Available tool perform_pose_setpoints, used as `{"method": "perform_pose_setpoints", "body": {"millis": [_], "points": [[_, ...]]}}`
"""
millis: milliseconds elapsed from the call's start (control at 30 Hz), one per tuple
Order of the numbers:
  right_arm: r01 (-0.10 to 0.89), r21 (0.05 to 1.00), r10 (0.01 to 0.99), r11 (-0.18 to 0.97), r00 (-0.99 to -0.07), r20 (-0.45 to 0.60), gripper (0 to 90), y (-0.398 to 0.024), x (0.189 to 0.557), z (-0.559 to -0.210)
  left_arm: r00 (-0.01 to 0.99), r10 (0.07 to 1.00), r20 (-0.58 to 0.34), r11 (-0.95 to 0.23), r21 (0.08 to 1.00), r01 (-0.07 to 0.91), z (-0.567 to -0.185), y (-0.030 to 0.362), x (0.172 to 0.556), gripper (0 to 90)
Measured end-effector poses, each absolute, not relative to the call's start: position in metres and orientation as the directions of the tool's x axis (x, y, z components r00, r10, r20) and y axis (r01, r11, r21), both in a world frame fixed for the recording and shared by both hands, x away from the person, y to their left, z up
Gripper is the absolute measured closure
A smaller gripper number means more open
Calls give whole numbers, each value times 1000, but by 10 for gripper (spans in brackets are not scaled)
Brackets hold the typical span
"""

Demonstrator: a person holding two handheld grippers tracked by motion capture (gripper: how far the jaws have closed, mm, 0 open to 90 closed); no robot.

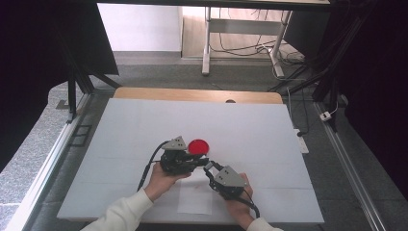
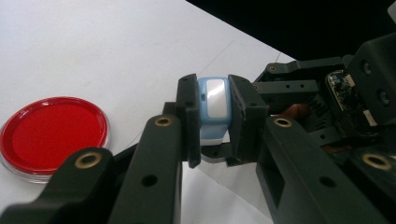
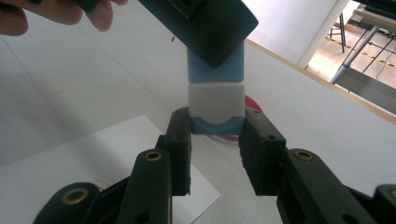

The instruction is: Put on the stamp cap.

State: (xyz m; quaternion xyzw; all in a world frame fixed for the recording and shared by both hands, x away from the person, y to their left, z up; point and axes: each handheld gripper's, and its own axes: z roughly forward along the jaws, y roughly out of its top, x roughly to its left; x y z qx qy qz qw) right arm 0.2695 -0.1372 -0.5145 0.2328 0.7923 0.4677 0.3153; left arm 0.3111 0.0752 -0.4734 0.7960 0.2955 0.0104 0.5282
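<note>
Low in the high view's centre, both tongs meet over the bench point(image 1: 144, 125). The right tongs point(image 3: 217, 128) are clenched on the lower end of a small blue-and-white object point(image 3: 216, 95); the left tongs point(image 2: 215, 116) grasp its other end (a cap or a seal, I cannot tell). Pick-up looks done; pulling apart or setting down remains. Just beyond lies a red dish point(image 1: 198, 146).

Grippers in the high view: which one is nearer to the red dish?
The left gripper: it sits right beside the red dish, while the right gripper is closer to the person. Both grip the small blue-and-white item.
</note>
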Motion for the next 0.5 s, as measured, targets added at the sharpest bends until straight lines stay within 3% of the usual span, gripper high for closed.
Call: {"method": "perform_pose_setpoints", "body": {"millis": [500], "points": [[66, 878, 643, 474, -707, -294, 635, -137, 272, -517, 825, 487, -287, -260, 854, 451, -469, 78, 311, 756]]}}
